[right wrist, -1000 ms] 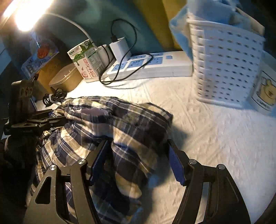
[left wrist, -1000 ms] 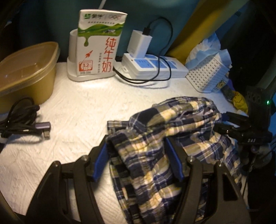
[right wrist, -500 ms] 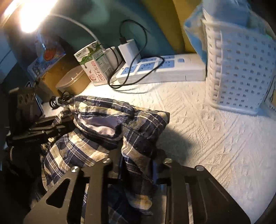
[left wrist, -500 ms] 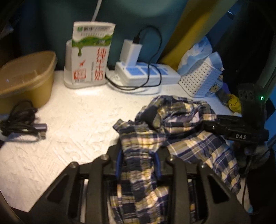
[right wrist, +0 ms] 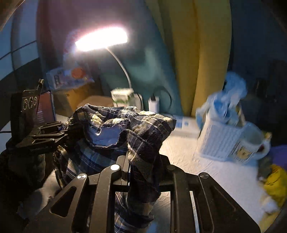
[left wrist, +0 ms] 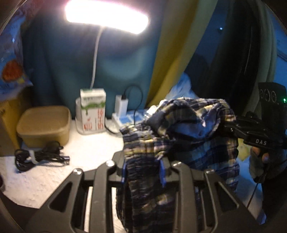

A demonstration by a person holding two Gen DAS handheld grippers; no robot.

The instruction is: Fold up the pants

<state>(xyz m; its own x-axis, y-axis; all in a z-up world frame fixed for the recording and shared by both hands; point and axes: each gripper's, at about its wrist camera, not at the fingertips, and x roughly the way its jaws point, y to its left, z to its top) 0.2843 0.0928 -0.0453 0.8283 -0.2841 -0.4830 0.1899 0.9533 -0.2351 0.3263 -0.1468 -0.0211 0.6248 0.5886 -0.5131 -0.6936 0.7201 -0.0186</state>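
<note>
The plaid pants (left wrist: pixel 181 136) hang bunched in the air above the white textured tabletop (left wrist: pixel 53 179), stretched between the two grippers with the waistband gaping open in the middle. In the left wrist view the left gripper (left wrist: pixel 143 170) sits at six o'clock, its blue-padded fingers (left wrist: pixel 162 172) clamped on a gathered fold of the fabric, which drapes down between the black arms. The right gripper (left wrist: pixel 231 128) reaches in from three o'clock in that view, biting the opposite edge of the cloth; a gloved hand (left wrist: pixel 260 157) is beneath it.

In the right wrist view the right gripper (right wrist: pixel 144 170) is at six o'clock, its jaws closing, with a dark twisted fold of the pants pinched between them. The left gripper (right wrist: pixel 59 132) comes in from nine o'clock, gripping the far edge.

Behind the pants, at about eleven o'clock in the left wrist view, a milk carton (left wrist: pixel 92 111) stands upright; a white charger (left wrist: pixel 122 105) is plugged into a power strip (left wrist: pixel 127 118) just to its right. At nine o'clock sits a tan lidded container (left wrist: pixel 44 123), with a coiled black cable (left wrist: pixel 39 157) in front of it. A lit desk lamp (left wrist: pixel 107 17) glares at twelve o'clock. In the right wrist view a white perforated basket (right wrist: pixel 220 139), blurred, stands at three o'clock with a mug (right wrist: pixel 251 143) touching its right side.
</note>
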